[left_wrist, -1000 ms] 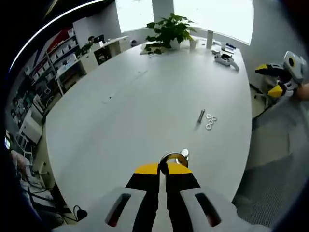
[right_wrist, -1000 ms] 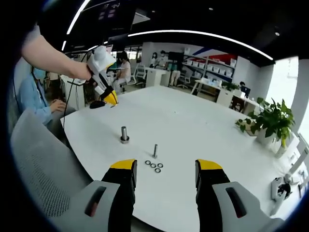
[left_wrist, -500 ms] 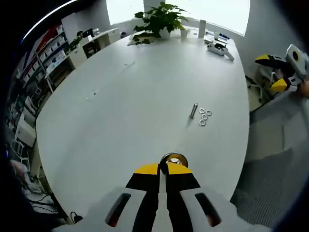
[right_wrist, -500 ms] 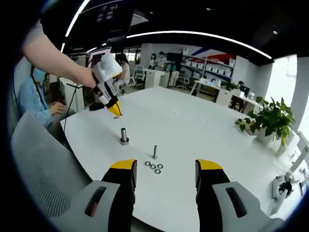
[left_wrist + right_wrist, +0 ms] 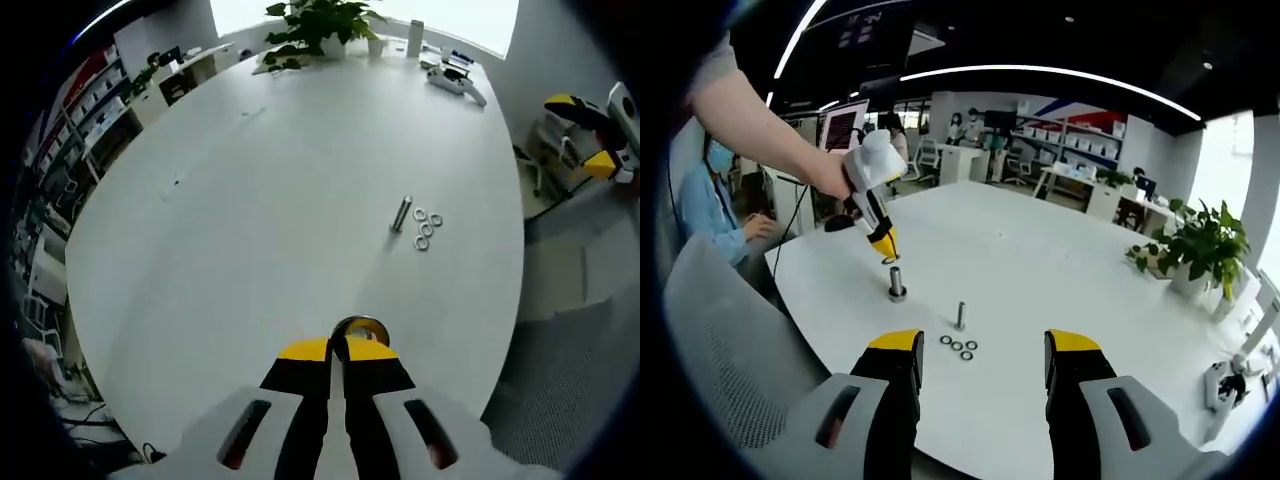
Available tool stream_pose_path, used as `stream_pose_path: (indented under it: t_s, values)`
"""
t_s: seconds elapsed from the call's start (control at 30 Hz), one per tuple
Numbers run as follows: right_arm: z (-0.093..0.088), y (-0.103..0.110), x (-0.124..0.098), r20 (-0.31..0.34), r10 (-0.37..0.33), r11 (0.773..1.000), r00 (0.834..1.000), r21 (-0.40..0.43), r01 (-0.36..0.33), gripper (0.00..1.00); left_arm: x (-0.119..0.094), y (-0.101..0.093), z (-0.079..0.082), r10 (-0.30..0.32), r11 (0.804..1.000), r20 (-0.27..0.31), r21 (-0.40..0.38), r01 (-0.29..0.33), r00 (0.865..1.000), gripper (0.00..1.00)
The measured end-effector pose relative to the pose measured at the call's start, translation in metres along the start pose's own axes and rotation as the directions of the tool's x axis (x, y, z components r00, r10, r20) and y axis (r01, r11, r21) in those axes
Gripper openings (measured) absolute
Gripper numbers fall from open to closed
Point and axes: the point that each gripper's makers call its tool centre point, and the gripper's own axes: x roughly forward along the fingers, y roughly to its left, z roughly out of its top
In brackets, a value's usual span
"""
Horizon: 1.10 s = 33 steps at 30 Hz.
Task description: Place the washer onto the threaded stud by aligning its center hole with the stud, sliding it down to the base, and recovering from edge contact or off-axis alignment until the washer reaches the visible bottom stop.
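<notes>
Your left claw (image 5: 337,350) has its yellow-tipped jaws pinched together on a washer (image 5: 358,328), which juts out as a metal ring just past the tips. In the right gripper view that same claw (image 5: 886,253) hangs from your hand (image 5: 830,172), angled downward with its yellow tip just above the top of the threaded stud (image 5: 897,281); your forearm reaches in from the upper left of that view. Whether the washer touches the stud's top, I cannot tell. The stud stands upright on its wider base on the white worktop (image 5: 1040,260), near the edge closest to the grey chair (image 5: 730,350).

Your right claw (image 5: 983,352) is held level and well back from the parts, its two jaws standing wide apart with nothing between them. In the left gripper view it shows at the far right (image 5: 590,135), off beyond the worktop's edge.

Between the two claws, a second, thinner bolt (image 5: 961,313) stands upright on the worktop, and just beside it lie spare washers (image 5: 958,345) in a small cluster, flat on the surface. In the left gripper view this bolt (image 5: 402,213) and the loose washers (image 5: 425,228) lie well ahead of the held washer.

A potted plant (image 5: 1200,245) sits at the far end of the worktop.
</notes>
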Motion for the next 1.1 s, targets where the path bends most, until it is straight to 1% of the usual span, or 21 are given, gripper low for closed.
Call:
stream_pose_path:
  t_s: [0.3, 0.5, 0.9, 1.1]
  values:
    - [0.0, 0.0, 0.0, 0.003, 0.003, 1.0, 1.0, -0.004, -0.003, 0.51, 0.004, -0.002, -0.002, 0.0, 1.0, -0.019, 0.01, 0.0, 1.0, 0.01]
    - [0.001, -0.001, 0.0, 0.007, 0.001, 1.0, 1.0, 0.002, -0.001, 0.51, 0.006, -0.002, 0.0, 0.009, 1.0, -0.024, 0.029, -0.008, 1.0, 0.01]
    - [0.002, -0.002, -0.001, 0.015, -0.007, 1.0, 1.0, 0.005, 0.006, 0.51, 0.012, -0.004, -0.002, 0.032, 0.994, -0.082, 0.107, -0.023, 0.996, 0.01]
    - [0.003, -0.003, -0.002, 0.019, -0.008, 1.0, 1.0, 0.007, 0.008, 0.51, 0.013, -0.002, -0.004, 0.04, 0.994, -0.095, 0.108, -0.03, 0.995, 0.02]
